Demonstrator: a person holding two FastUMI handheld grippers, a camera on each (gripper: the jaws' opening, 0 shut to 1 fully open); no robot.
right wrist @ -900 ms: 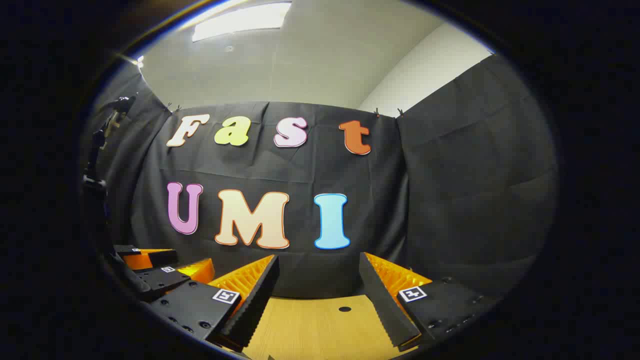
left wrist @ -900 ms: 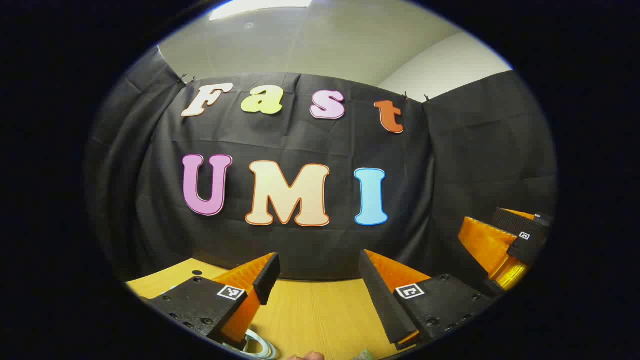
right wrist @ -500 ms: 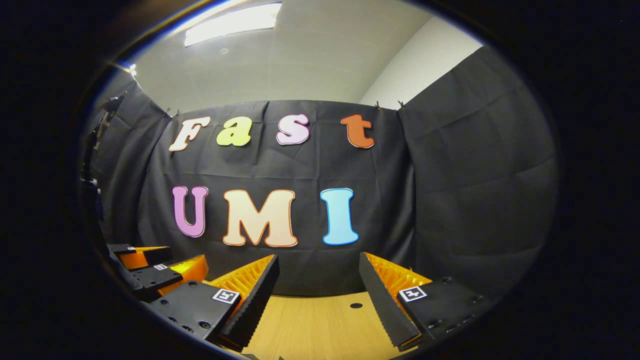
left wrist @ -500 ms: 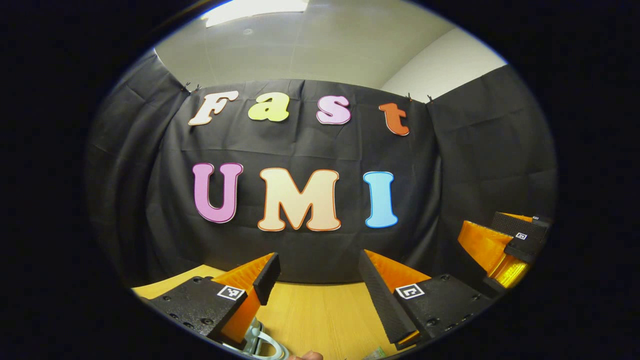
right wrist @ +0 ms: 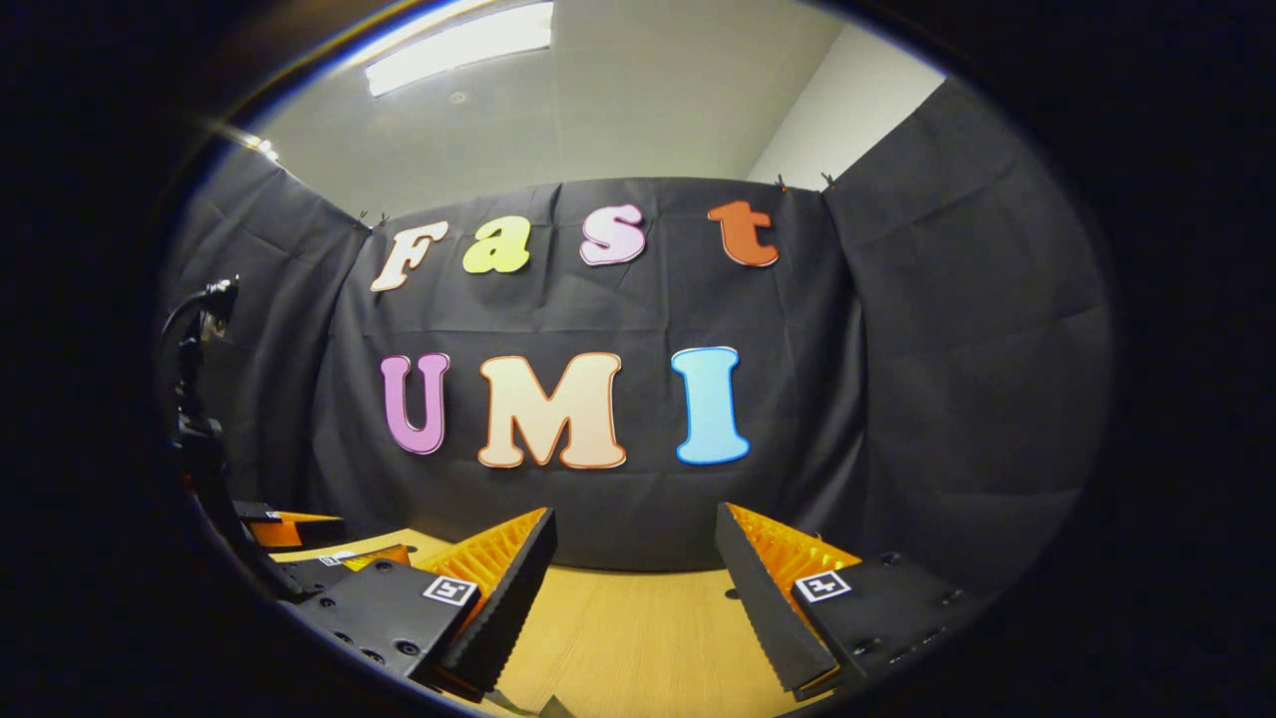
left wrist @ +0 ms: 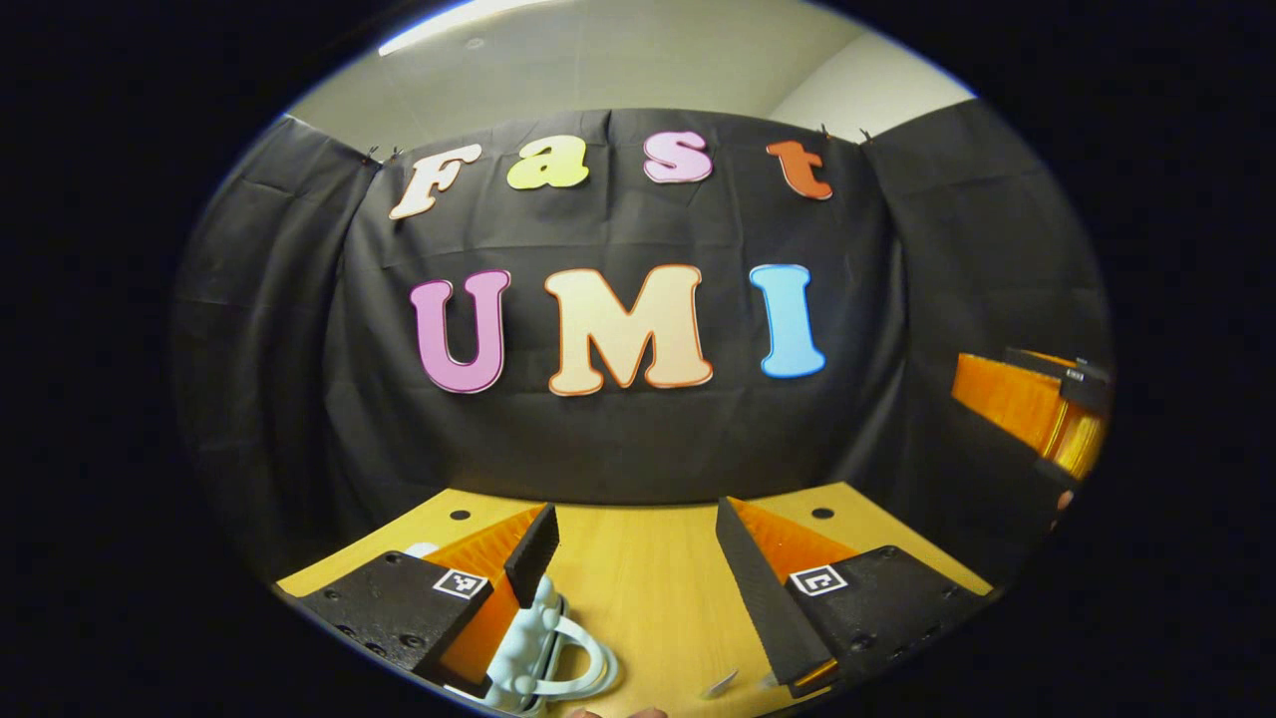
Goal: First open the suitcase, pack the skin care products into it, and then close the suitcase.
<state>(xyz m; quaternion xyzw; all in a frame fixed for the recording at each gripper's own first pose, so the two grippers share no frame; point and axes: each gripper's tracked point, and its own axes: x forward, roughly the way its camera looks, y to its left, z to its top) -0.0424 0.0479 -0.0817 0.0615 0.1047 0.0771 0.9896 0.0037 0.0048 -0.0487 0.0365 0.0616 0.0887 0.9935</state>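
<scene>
A pale mint object with a white loop handle [left wrist: 548, 653], apparently part of the suitcase, lies on the wooden table [left wrist: 638, 588] at the bottom of the left gripper view. My left gripper [left wrist: 635, 519] hovers open above it, and its left finger hides part of the object. A small white scrap [left wrist: 720, 683] lies by its right finger. In the right gripper view, my right gripper [right wrist: 636, 519] stands open over bare table [right wrist: 638, 628]. Both grippers point at the black cloth wall.
The right gripper's body [left wrist: 1027, 404] shows at the right edge of the left gripper view. The left gripper [right wrist: 319, 548] shows low at the left of the right gripper view, under a dark stand [right wrist: 194, 339]. Two small holes [left wrist: 460, 515] [left wrist: 822, 513] mark the table's far part.
The left gripper has tipped downward, bringing more table and the handled pale object into view. The right gripper has shifted slightly. Both have stayed open.
</scene>
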